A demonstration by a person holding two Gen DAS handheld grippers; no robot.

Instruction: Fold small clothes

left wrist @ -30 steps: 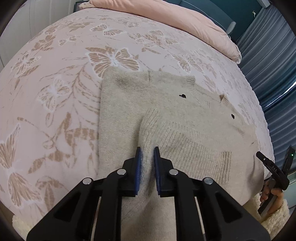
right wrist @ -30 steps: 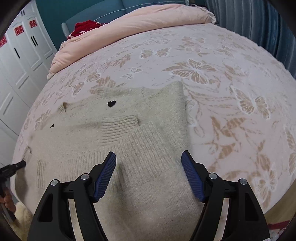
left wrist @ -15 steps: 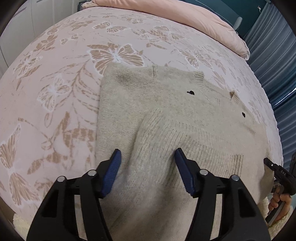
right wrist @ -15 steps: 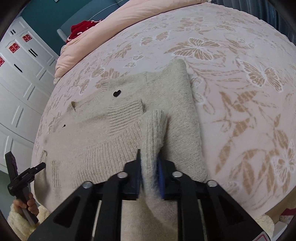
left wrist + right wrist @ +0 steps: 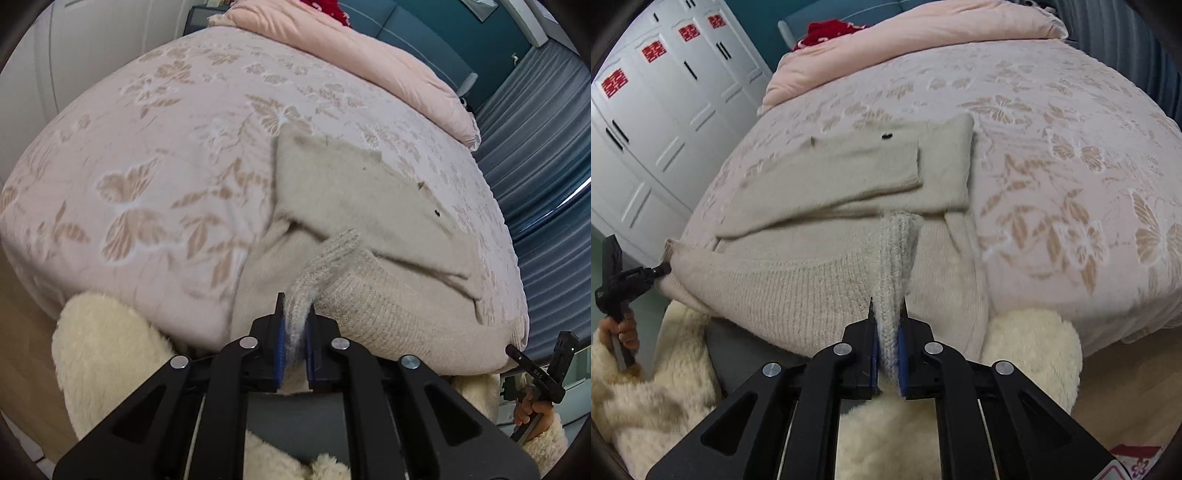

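A small beige knit sweater (image 5: 354, 206) lies on the butterfly-print bed, with its ribbed hem pulled over the near bed edge. It also shows in the right wrist view (image 5: 849, 173). My left gripper (image 5: 295, 321) is shut on a pinched fold of the ribbed hem. My right gripper (image 5: 888, 317) is shut on another fold of the same hem. The hem stretches between the two grippers. The right gripper shows at the left wrist view's lower right (image 5: 532, 369), and the left gripper at the right wrist view's left edge (image 5: 661, 271).
The bed (image 5: 147, 166) is covered with a pink butterfly-print sheet (image 5: 1071, 147). A pink duvet (image 5: 362, 51) lies at the far end. White wardrobe doors (image 5: 646, 129) stand at left, blue curtains (image 5: 546, 147) at right. Fluffy cream sleeves (image 5: 1027, 347) sit below the bed edge.
Both grippers have closed on the sweater's hem and pulled it back toward and over the near bed edge. The far part of the sweater now lies folded flatter.
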